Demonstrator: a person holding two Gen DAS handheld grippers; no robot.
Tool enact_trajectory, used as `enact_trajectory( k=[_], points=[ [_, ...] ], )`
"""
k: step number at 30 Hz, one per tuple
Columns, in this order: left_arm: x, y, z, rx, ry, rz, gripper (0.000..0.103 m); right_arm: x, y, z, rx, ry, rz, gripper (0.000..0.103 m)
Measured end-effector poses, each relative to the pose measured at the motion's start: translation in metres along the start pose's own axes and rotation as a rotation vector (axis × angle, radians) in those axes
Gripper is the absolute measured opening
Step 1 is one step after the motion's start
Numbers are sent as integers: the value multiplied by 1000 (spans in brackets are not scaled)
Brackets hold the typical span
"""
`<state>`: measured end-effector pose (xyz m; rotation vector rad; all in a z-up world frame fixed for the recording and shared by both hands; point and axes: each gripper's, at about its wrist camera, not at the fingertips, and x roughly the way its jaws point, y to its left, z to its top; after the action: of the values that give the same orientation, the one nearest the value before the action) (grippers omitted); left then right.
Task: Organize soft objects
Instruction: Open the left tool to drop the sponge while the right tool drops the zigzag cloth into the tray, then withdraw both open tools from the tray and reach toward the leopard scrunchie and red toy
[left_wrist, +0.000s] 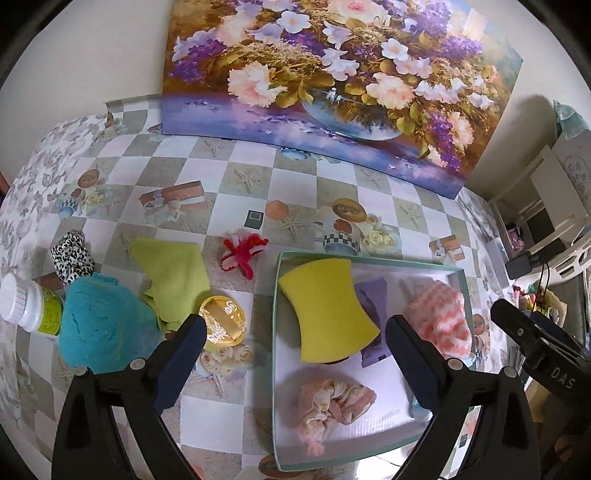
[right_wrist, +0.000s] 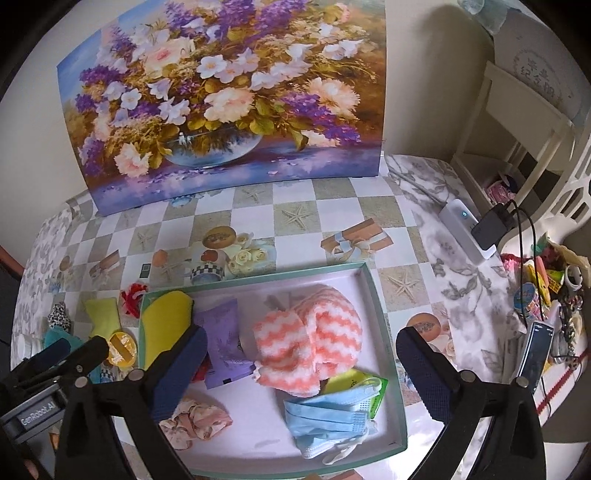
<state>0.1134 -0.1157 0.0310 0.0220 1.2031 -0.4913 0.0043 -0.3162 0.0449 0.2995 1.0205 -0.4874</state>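
Observation:
A green-rimmed box (left_wrist: 275, 332) (right_wrist: 384, 325) lies on the table. In it are a yellow sponge (left_wrist: 325, 306) (right_wrist: 166, 321), a purple packet (right_wrist: 221, 343), an orange-and-white fluffy towel (left_wrist: 439, 321) (right_wrist: 310, 336), a peach scrunchie (left_wrist: 332, 402) (right_wrist: 195, 424) and blue face masks (right_wrist: 332, 417). Left of the box lie a teal cloth (left_wrist: 103, 325), a lime cloth (left_wrist: 173, 280), a red scrunchie (left_wrist: 242, 253) and a leopard scrunchie (left_wrist: 72, 256). My left gripper (left_wrist: 295, 339) is open and empty above the box's left edge. My right gripper (right_wrist: 301, 354) is open and empty above the box.
A gold round compact (left_wrist: 223, 325) and a white bottle (left_wrist: 29, 306) sit near the cloths. A flower painting (left_wrist: 332, 74) leans on the wall behind. A power strip (right_wrist: 465, 229), a phone (right_wrist: 535, 354) and clutter lie at the right.

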Motion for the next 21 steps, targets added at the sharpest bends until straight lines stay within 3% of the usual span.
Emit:
enact_trajectory(
  k=[4, 10, 21],
  points=[
    [-6, 0, 1, 7, -6, -3, 97, 1, 3, 0, -13, 6, -32, 103],
    [-22, 4, 14, 40, -40, -1, 97, 4, 13, 0, -22, 18, -4, 103],
    [-31, 57, 31, -2, -45, 40, 97, 3, 59, 2, -93, 18, 55, 103]
  ],
)
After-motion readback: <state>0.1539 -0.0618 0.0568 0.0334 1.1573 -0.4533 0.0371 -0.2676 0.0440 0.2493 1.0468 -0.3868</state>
